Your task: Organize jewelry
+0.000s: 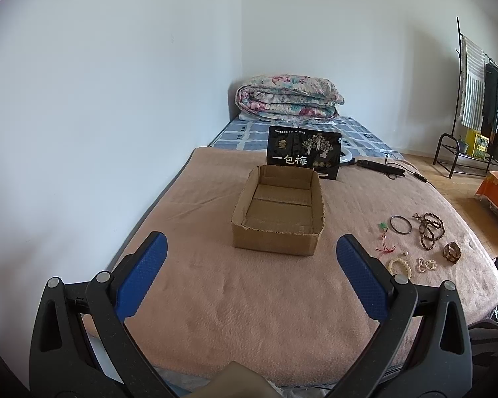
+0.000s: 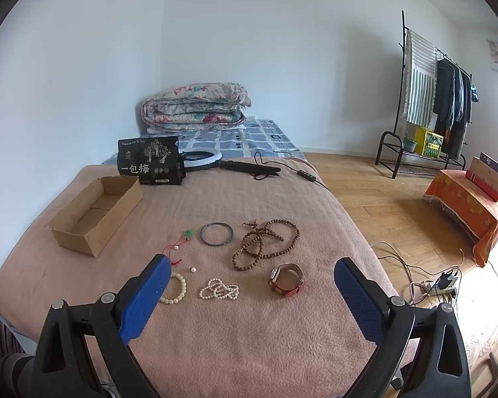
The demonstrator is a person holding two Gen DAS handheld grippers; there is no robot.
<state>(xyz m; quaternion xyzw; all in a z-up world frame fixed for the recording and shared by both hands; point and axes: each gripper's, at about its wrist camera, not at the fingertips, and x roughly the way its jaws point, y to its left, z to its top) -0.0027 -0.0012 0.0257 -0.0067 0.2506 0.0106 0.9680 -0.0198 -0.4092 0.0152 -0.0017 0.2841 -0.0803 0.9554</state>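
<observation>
We see a shallow cardboard box (image 1: 278,214) sitting open on the pink blanket (image 1: 249,298), and nothing lies inside it; its bare floor shows in both views. Just behind it stands a black printed package (image 1: 303,152), upright and close to the box's far wall.

The jewelry is all out on the blanket, well apart from the box and to its right. In the right wrist view we find a dark bangle (image 2: 216,234), a long brown bead strand (image 2: 265,242) in loose loops beside it, a red cord with a green pendant (image 2: 179,243), a pale bead bracelet (image 2: 176,288), a heap of small pearl beads (image 2: 219,289), one loose pearl (image 2: 193,269) and a watch with a red strap (image 2: 286,279).

Our left gripper (image 1: 250,252) hangs over the blanket facing the box, fingers spread wide with nothing between them. Our right gripper (image 2: 250,275) hovers above the jewelry, fingers also wide apart and empty; its left finger (image 2: 146,298) covers part of the pale bracelet.

Farther back lie a ring light (image 2: 202,159) with its cable, a folded floral quilt (image 2: 196,106), and a clothes rack (image 2: 428,99) on the wooden floor
</observation>
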